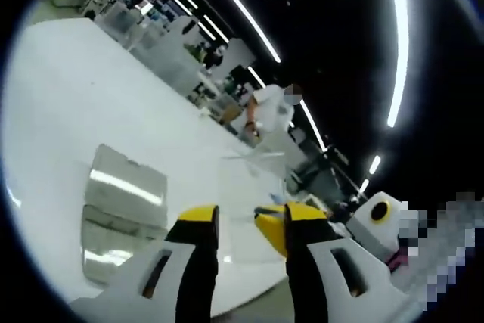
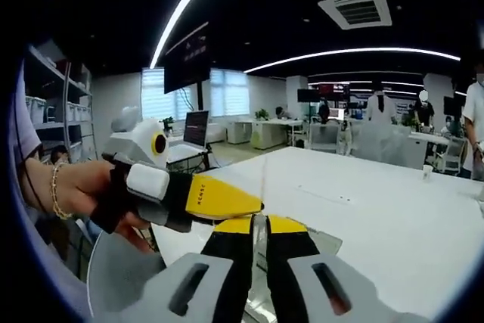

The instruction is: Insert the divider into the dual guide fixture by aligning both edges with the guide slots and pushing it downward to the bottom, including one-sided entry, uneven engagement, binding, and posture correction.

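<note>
A: What's in the left gripper view?
B: The left gripper (image 1: pixel 243 226) has its jaws a bit apart. A clear divider (image 1: pixel 253 187) stands up between them; I cannot tell if they squeeze it. A clear fixture (image 1: pixel 125 202) lies on the white table (image 1: pixel 83 96) at 9 o'clock.
A: And the right gripper view?
B: The right gripper (image 2: pixel 259 225) has its jaws nearly closed on the thin divider edge (image 2: pixel 262 187). The left gripper (image 2: pixel 219 198), in a hand (image 2: pixel 83 187), comes in from 9 o'clock.

tongs (image 2: pixel 259 234): yellow tips, black jaws, white bodies | hand (image 2: pixel 79 187): gold bracelet
</note>
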{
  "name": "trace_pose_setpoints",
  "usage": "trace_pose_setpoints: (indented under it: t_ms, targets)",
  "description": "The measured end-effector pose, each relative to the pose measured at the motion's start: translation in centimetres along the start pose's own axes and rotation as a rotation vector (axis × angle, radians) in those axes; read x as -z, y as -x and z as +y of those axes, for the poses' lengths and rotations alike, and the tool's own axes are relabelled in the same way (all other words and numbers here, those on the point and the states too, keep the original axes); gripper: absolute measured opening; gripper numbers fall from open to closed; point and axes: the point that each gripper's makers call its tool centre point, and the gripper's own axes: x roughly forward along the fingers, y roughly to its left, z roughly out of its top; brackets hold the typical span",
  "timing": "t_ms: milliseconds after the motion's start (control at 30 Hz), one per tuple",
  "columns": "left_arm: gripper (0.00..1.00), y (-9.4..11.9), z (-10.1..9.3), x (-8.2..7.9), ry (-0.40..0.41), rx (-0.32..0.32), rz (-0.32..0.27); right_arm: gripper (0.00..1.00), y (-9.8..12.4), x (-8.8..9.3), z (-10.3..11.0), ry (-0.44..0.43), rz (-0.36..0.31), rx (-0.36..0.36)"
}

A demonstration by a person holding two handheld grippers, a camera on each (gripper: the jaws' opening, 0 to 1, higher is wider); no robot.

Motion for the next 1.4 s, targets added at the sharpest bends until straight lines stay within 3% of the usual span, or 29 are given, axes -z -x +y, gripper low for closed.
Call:
trace_pose_setpoints:
  t_ms: [267,500,700,1067,1133,1400]
  targets:
    - [0.37,2.4,-0.5,-2.0,-0.043,0.058,-0.049,0.0,-0.4,-2.0,2.4,-0.02,-0.045,0.001]
    - [0.37,4.3,-0.6,-3.0,-0.069,0.089,-0.073,0.0,-1.0,-3.0,4.6,-0.007,-0.042,0.002]
    - [0.37,5.3,-0.2,-4.1,-0.06,0.111,-0.088,0.0,-0.9,-3.7,4.7,-0.007,-0.044,0.075]
    - [0.36,6.8,1.7,-4.3,-0.136,0.148,-0.035,0.0,-1.2,-5.3,4.9,-0.066,-0.034,0.186]
    - [0.36,7.0,2.1,-4.2,-0.162,0.15,-0.027,0.0,-1.4,-5.5,5.0,-0.065,-0.018,0.208]
    - [0.38,8.1,3.6,-2.9,-0.387,0.17,0.046,0.0,-2.2,-4.4,3.9,-0.101,0.083,0.32]
